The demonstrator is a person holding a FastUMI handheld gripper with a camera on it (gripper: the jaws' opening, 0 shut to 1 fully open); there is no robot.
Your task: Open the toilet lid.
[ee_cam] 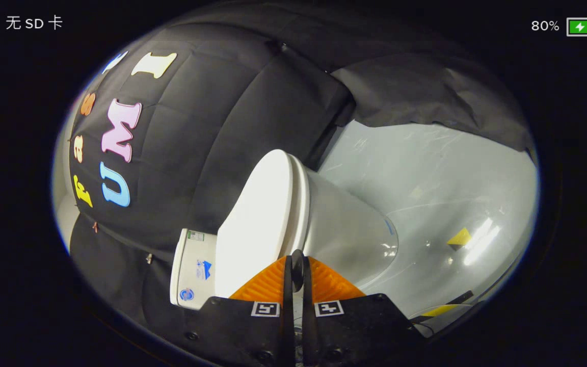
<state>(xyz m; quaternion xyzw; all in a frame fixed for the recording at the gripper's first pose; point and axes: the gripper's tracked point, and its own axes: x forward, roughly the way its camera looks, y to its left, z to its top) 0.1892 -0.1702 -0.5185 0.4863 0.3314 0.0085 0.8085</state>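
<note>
Jaws closed, tips together, gripping nothing. Toilet lid (258, 224) lies flat on the seat just ahead; its edge runs lengthwise away from the gripper (297, 265).

Dim booth; bright glare streaks on the glossy floor (477, 234), white toilet lid (260, 219) well lit, strong fisheye bending at edges

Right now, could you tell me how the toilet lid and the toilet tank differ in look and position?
The toilet lid is a plain, smooth rounded panel; the toilet tank is boxy and carries stickers. The lid lies closed on the bowl, just ahead of the hand-held gripper, whose fingers are together on nothing; the tank stands behind the lid against the black cloth. Both are white.
</note>
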